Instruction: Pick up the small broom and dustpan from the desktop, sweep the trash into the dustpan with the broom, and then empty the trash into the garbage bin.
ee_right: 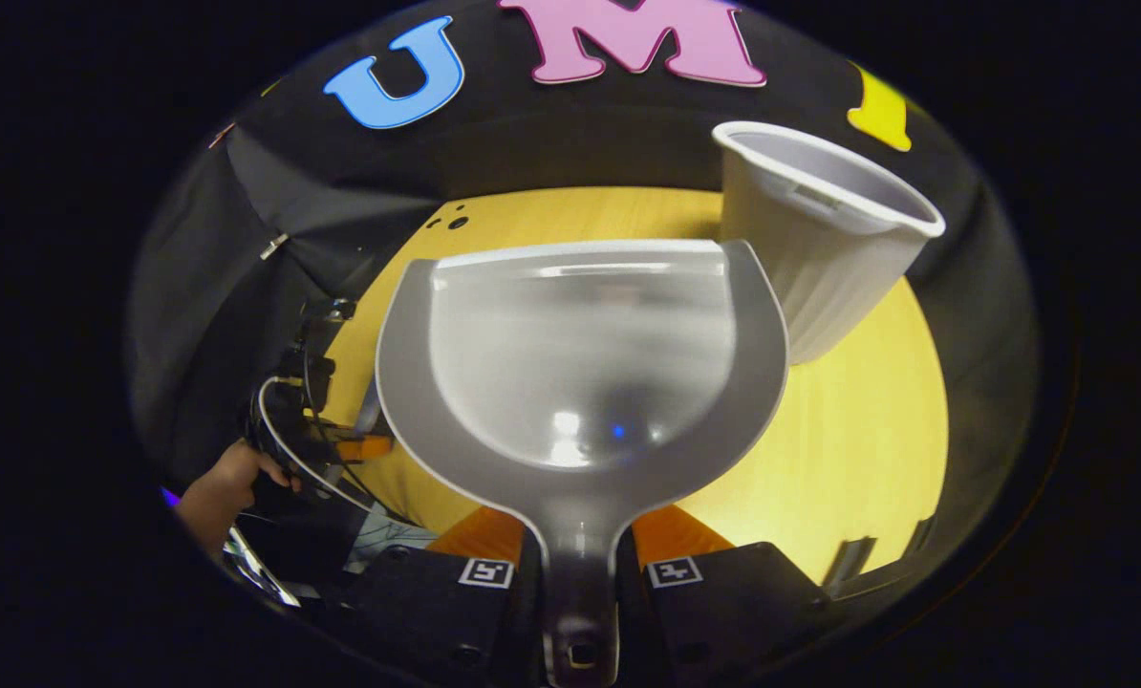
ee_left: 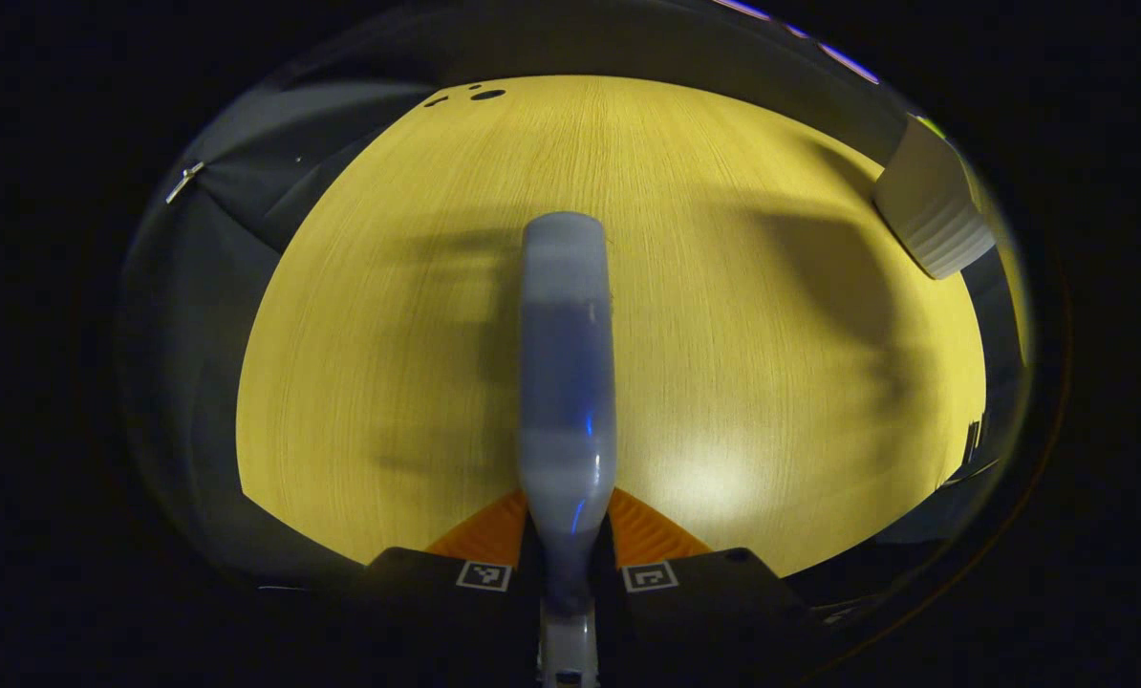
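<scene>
Above yellow wood-grain worktop, our left gripper jaws clamp grey plastic broom handle; right gripper jaws clamp grey plastic dustpan near white ribbed bin.

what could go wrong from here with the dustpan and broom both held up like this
1. The dustpan looks empty and sits right beside the garbage bin; swinging it could knock the bin over.
2. The broom is held only by its handle end in the left gripper, so pressing down might make it slip.

broom blurred, bristles unseen; garbage bin cut off at edge
</scene>
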Motion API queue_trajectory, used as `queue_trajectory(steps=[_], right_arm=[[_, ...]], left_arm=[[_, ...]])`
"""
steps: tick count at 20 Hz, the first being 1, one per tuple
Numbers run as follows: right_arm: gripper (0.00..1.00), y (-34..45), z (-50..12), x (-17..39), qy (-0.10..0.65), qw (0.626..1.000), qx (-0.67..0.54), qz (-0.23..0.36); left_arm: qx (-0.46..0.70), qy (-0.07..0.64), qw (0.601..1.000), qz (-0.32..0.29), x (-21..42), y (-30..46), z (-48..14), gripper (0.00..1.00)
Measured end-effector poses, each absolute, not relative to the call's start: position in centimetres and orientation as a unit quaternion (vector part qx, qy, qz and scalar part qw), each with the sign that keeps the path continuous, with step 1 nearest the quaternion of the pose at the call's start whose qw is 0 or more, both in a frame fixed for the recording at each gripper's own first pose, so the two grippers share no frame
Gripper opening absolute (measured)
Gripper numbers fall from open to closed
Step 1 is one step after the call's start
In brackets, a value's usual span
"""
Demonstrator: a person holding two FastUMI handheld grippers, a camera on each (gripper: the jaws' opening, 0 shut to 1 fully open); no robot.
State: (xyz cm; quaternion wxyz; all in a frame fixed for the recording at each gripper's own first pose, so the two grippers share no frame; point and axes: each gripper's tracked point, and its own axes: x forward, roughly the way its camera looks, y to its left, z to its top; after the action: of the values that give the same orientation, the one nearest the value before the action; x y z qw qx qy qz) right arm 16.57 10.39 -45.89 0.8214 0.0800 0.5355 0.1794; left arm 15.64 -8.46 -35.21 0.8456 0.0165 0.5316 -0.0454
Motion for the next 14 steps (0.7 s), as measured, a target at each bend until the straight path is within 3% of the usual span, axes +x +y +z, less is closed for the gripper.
queue_trajectory(steps=[5, 14], right_arm=[[0.36, 8.8, -49.0, 17.5, 0.559, 0.804, 0.06, 0.194], [0.36, 7.9, -55.5, 17.1, 0.614, 0.774, 0.082, 0.133]], left_arm=[[0.032, 0.539, 0.841, -0.041, 15.8, -8.4, -35.1, 0.28], [0.036, 0.542, 0.839, -0.037, 16.0, -8.8, -34.8, 0.31]])
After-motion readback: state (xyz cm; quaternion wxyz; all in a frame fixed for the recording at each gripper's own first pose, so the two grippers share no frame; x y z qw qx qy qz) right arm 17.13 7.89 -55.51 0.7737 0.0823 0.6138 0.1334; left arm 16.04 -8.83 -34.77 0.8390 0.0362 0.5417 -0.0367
